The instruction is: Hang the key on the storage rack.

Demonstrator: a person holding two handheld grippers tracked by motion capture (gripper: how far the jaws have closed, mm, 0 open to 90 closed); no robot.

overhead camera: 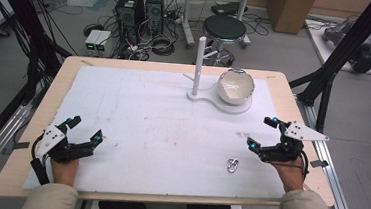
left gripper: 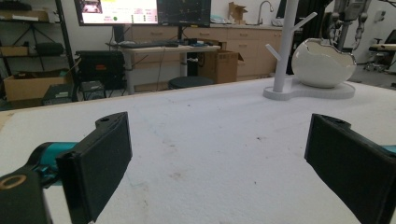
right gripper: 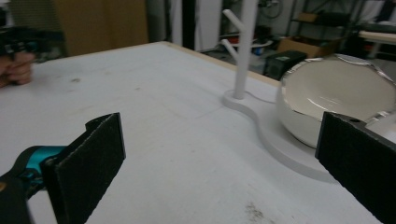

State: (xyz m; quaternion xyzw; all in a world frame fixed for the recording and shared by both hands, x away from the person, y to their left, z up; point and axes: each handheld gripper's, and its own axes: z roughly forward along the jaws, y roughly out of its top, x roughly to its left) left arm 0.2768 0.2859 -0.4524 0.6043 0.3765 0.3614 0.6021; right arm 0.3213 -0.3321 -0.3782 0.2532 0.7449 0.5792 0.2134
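From above, the person is resting both hands near the front edge of the table [overhead camera: 36, 123]. The left gripper [overhead camera: 84, 135] and the right gripper [overhead camera: 264, 134] are both sitting with jaws spread wide and nothing between them. A small metal clip [overhead camera: 232, 165] is lying flat on the white cover, just inside the right gripper and toward the person, well apart from the left one; I'd judge the right hand is the nearer. Its long axis is running roughly front to back, though it is too small to tell what it is exactly. Far back are standing a white peg stand [overhead camera: 198, 65] and a white bowl [overhead camera: 235, 86] on one shared base.

Along the left gripper [left gripper: 217, 154], the stand [left gripper: 285, 44] and bowl [left gripper: 322, 63] are showing far right.

Along the right gripper [right gripper: 222, 161], the bowl [right gripper: 336, 93] is sitting close ahead, partly hidden by one jaw; the stand [right gripper: 243, 51] is cut off at the top.
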